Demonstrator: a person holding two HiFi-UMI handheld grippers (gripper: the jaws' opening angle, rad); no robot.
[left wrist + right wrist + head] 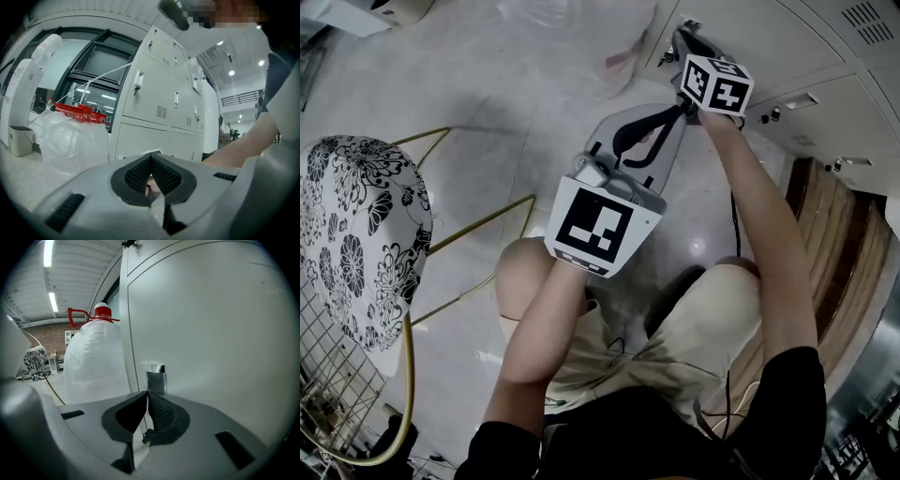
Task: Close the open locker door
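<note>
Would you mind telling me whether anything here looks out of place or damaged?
Nothing stands out. The locker door ahead of the right gripper looks flush and unmarked, and the white bag beside it stands upright, tied.

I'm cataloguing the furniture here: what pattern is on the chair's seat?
Black flowers on white, on the chair; it shows best in the head view.

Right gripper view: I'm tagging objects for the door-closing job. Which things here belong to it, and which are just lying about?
Belong to the job:
- pale grey metal locker door
- chrome handle on it
- right gripper, jaws together, pointed at that handle

Just lying about:
- big white plastic sack with red top
- black-and-white floral chair
</note>
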